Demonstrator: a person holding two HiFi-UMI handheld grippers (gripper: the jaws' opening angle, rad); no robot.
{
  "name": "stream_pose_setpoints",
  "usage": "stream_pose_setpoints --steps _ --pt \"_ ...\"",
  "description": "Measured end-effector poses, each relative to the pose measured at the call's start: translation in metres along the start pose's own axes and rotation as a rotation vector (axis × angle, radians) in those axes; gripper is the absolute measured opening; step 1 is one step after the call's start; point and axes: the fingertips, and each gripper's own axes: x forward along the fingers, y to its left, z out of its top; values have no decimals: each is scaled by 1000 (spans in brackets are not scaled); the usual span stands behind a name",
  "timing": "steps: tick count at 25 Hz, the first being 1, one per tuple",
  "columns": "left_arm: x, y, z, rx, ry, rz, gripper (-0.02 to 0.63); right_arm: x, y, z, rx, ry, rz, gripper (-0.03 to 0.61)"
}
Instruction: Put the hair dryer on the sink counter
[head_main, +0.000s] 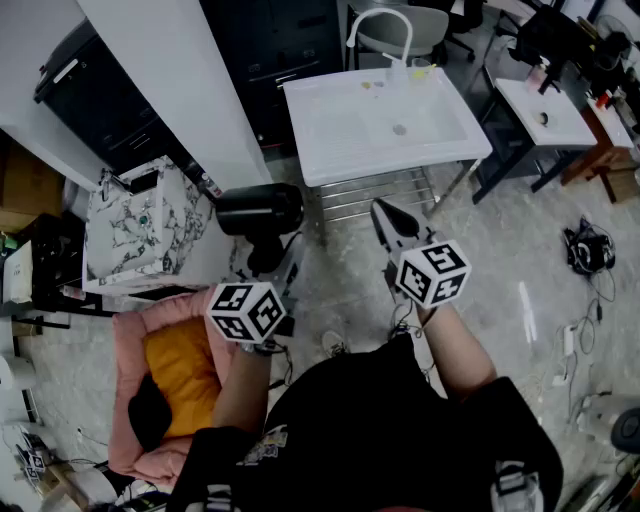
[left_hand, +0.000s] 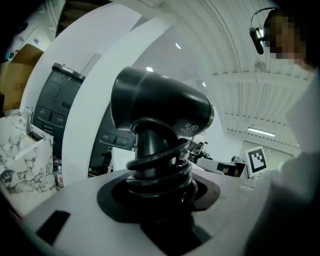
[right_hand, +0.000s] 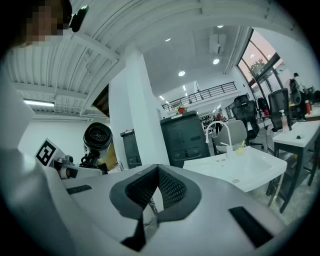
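Where white sink counter (head_main: 305, 120) stands | grey floor (head_main: 500, 250) | white pillar (head_main: 170, 90) beside

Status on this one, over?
Left tool shut on dryer handle, dryer held aloft. Right tool shut, empty. Sink ahead, not yet reached; nothing seen between.

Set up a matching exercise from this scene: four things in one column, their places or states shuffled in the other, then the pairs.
1 hair dryer
2 right gripper
3 sink
4 orange cushion

A shut, nothing in it
B on the pink seat
C white, at the head view's top
D gripped by the left gripper

Pairs: 1-D, 2-A, 3-C, 4-B
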Motion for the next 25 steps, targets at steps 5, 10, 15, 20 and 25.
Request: stream_pose_setpoints --steps 5,10,15,20,25 --pt "-3 -2 0 0 -2 -3 209 -2 1 0 4 -1 1 -3" --pt "-6 -3 0 -5 -3 -7 209 -6 4 3 19 -21 8 -2" --pt "-9 -1 3 -8 -9 -10 209 -7 4 4 18 -22 0 -2" --pt "-4 4 2 -8 -4 -2 209 0 -5 2 37 -23 -3 -2" --pt "15 11 5 -14 -2 18 209 14 -26 11 38 -33 5 -2"
